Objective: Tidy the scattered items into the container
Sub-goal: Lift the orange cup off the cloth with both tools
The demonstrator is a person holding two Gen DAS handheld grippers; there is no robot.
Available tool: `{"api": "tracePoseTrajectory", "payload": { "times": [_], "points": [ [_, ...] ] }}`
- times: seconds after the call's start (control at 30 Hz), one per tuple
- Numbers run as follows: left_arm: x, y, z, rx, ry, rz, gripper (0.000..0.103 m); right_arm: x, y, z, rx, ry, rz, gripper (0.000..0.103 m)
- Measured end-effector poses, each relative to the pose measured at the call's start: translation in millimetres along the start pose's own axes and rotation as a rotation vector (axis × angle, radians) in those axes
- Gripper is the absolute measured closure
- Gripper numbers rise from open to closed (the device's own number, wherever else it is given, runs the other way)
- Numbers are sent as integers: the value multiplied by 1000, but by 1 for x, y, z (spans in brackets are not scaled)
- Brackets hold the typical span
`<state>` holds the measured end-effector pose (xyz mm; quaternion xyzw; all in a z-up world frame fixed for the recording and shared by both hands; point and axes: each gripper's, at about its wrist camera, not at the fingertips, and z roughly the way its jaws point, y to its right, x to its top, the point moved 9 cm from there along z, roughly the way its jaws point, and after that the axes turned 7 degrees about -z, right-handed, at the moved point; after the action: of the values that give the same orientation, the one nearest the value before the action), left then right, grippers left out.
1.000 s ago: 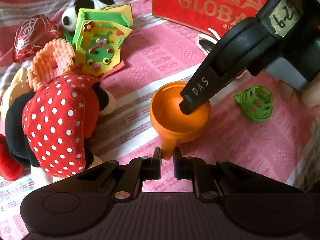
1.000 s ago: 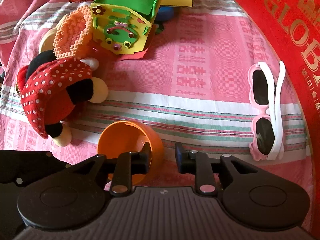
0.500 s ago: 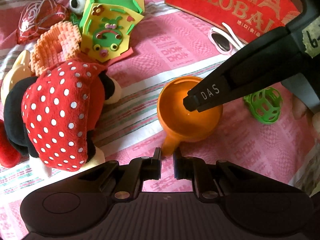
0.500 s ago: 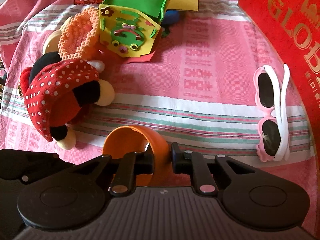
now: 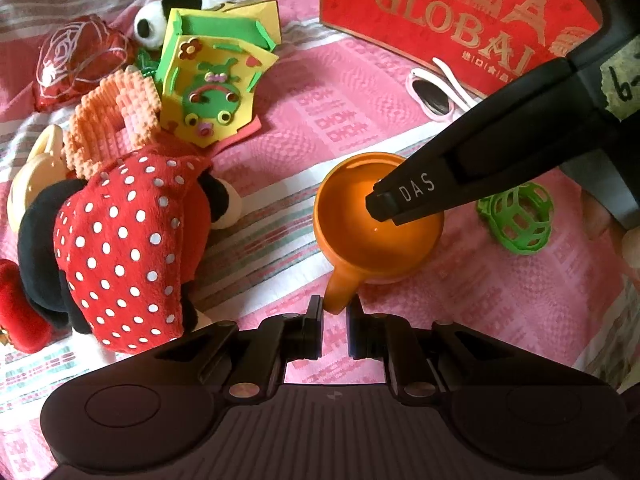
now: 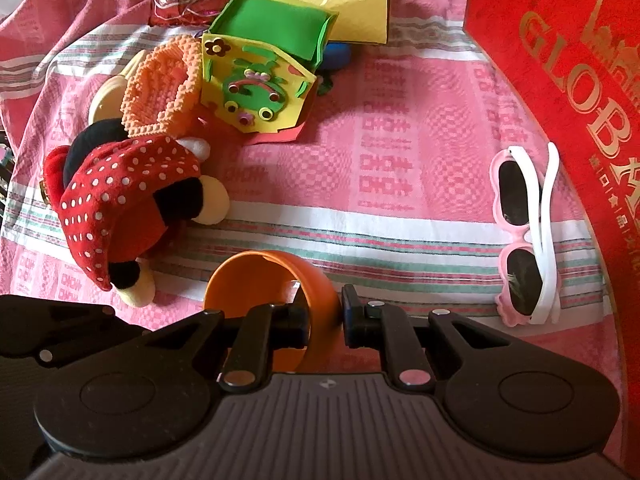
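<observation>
The orange cup (image 5: pixel 378 220) looks like smooth, slightly glossy plastic. The bedspread (image 5: pixel 344 120) beneath is woven cloth — pink, with a raised check texture. The spotted doll (image 5: pixel 124 240) is soft plush, the green lattice ball (image 5: pixel 516 220) shiny plastic. The red box (image 5: pixel 452 12) seems matt card with metallic gold lettering — the yellow craft box (image 5: pixel 212 92) foam.

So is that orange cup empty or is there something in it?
Empty: the orange cup shows only bare orange inside, apart from a finger of the right tongs gripping its wall.
</observation>
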<state>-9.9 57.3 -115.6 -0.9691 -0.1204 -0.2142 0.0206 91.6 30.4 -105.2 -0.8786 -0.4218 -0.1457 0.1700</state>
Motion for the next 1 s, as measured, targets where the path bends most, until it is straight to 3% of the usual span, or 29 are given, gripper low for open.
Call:
{"api": "tracePoseTrajectory", "payload": {
  "times": [1.0],
  "points": [
    [38, 45, -49, -15, 126, 34, 97, 22, 33, -64, -69, 100, -46, 86]
  ]
}}
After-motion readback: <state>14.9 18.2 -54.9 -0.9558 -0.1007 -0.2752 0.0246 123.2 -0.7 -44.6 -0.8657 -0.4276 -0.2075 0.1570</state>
